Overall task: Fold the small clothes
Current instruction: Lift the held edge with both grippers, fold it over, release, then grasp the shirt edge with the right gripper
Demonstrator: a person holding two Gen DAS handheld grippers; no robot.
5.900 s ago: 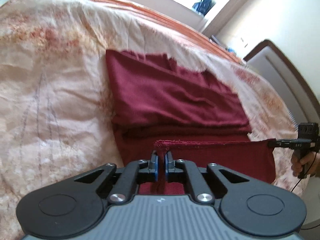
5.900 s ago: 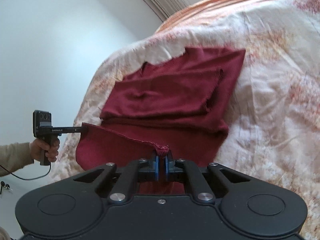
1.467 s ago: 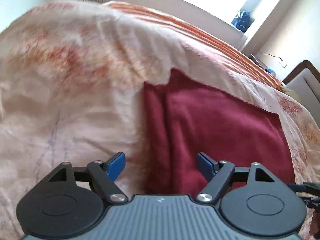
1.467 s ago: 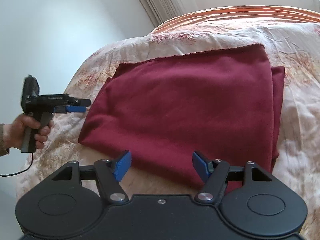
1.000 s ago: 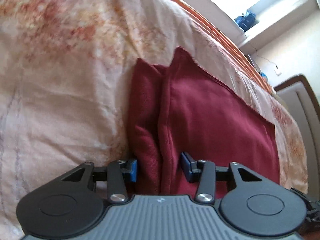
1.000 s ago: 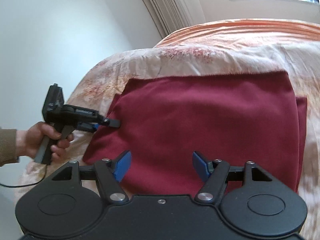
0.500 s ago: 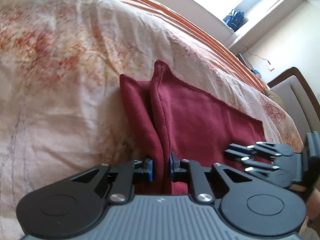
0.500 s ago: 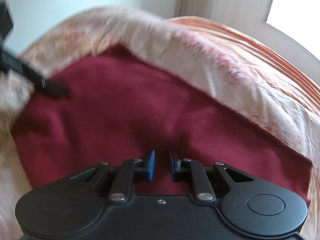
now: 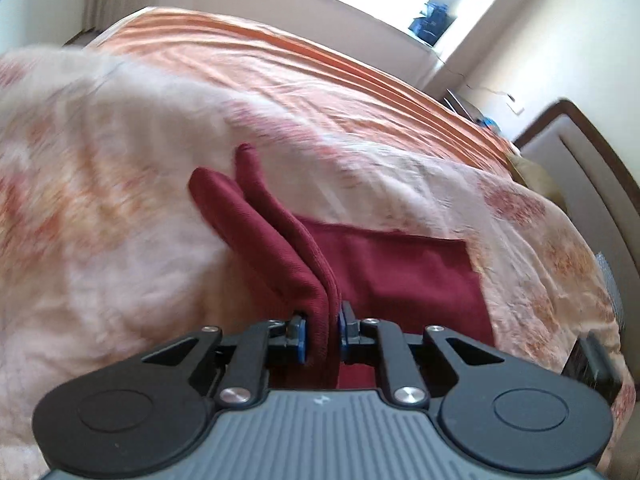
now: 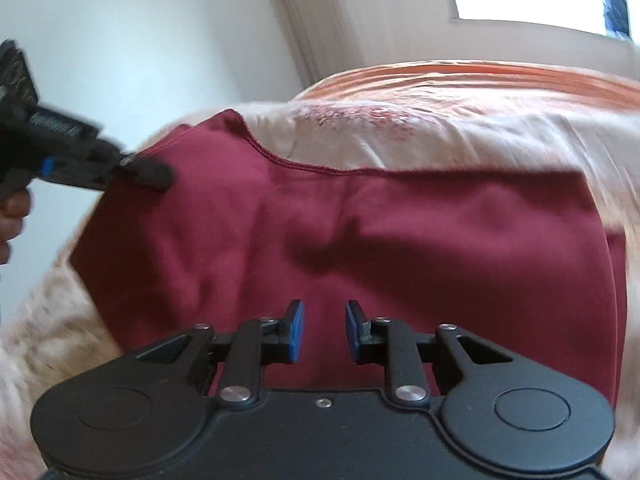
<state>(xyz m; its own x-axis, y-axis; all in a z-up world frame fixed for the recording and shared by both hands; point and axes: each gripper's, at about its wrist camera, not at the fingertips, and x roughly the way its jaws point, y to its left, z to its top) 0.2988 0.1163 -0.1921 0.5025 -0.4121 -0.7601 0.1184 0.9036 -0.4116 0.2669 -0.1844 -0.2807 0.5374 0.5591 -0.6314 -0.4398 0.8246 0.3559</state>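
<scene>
A dark red garment (image 9: 400,272) lies folded on the bed. My left gripper (image 9: 320,332) is shut on its doubled left edge, which rises off the cover as two thick folds. In the right wrist view that left gripper (image 10: 148,172) holds the garment (image 10: 440,232) up at its left side, with a hand (image 10: 12,216) behind it. My right gripper (image 10: 325,330) hovers over the garment's near edge. Its jaws are opening, the blue pads (image 10: 296,330) stand apart, and the cloth lies beneath them, not pinched.
The bed has a pale floral cover (image 9: 120,200) and an orange striped sheet (image 9: 280,60) beyond it. A padded headboard (image 9: 592,168) stands at the right. A white wall (image 10: 120,40) and a curtain (image 10: 312,20) lie past the bed's far side.
My left gripper closed on the garment's folded edge and lifted it upward. My right gripper narrowed from wide open over the near edge, then widened a little.
</scene>
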